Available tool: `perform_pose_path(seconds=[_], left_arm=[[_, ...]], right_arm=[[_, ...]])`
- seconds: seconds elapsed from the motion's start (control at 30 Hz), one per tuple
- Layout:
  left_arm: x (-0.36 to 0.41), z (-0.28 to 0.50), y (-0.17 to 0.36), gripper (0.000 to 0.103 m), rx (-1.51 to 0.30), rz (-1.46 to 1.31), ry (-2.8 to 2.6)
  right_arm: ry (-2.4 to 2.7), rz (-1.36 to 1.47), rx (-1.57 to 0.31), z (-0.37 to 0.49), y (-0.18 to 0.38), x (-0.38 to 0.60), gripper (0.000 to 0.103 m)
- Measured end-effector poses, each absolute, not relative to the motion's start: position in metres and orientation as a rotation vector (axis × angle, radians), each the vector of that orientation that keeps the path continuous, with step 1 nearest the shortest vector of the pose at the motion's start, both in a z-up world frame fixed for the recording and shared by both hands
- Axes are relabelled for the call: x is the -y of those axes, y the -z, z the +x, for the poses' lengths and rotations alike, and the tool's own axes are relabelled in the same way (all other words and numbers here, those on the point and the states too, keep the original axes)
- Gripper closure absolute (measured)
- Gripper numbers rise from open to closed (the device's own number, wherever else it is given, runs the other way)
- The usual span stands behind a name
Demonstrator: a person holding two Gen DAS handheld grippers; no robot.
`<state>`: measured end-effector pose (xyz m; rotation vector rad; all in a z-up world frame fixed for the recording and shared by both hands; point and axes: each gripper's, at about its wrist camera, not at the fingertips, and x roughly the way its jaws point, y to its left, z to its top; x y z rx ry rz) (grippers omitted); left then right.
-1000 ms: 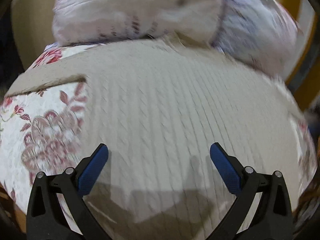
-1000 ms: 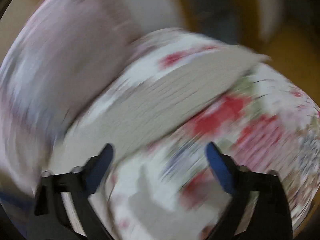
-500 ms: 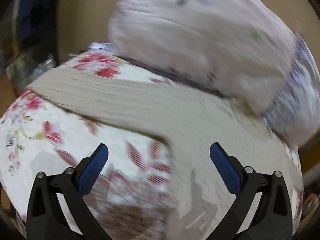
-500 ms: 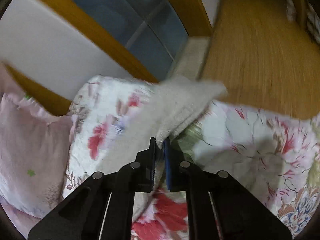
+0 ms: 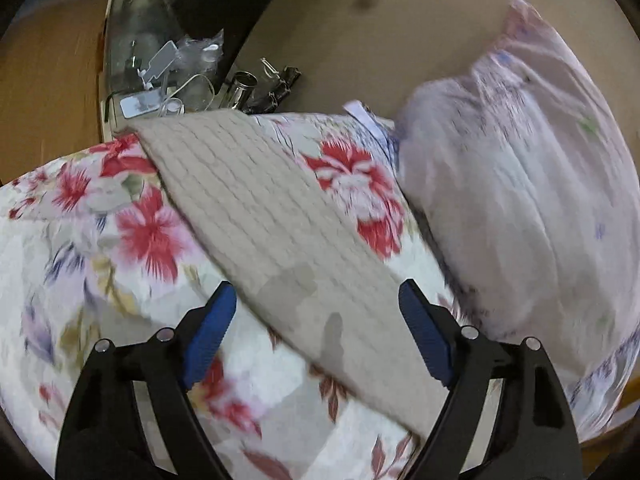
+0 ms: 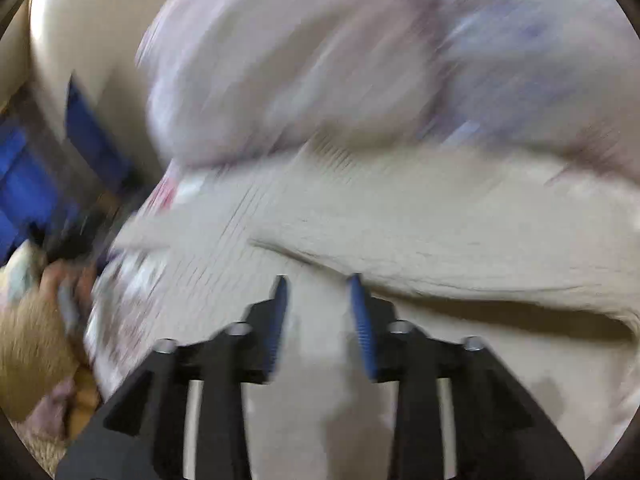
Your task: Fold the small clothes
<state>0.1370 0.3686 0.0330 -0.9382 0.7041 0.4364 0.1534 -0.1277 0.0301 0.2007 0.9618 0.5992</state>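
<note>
A beige knitted garment (image 5: 276, 216) lies flat on a floral bedspread (image 5: 100, 240), one long part running up to the left. My left gripper (image 5: 316, 304) is wide open just above it, holding nothing. In the blurred right wrist view the same beige garment (image 6: 440, 216) has a folded edge lying across it. My right gripper (image 6: 318, 292) is partly open over the garment, with beige cloth showing between the fingers but no grip on it.
A pale pink pillow (image 5: 520, 184) lies to the right of the garment and also fills the top of the right wrist view (image 6: 320, 60). A bedside shelf with clutter (image 5: 168, 68) stands beyond the bed's far corner. Wooden floor (image 5: 44, 80) lies at left.
My right gripper was shut on a lifted end of the garment; it has opened and now hangs over the laid-down cloth. My left gripper has swung left, staying open.
</note>
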Motion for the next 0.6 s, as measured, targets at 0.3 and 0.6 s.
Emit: perform_pose_path(seconds=[0.3, 0.6], left_arm=[[-0.416, 0.127, -0.008, 0.056, -0.639, -1.175, -0.465], [-0.401, 0.149, -0.047, 0.096, -0.631, -0.990, -0.431]], right_arm=[[-0.364, 0.307, -0.970, 0.142, -0.028, 0.204, 0.024], [-0.299, 0.312, -0.972, 0.125, -0.023, 0.231, 0.023]])
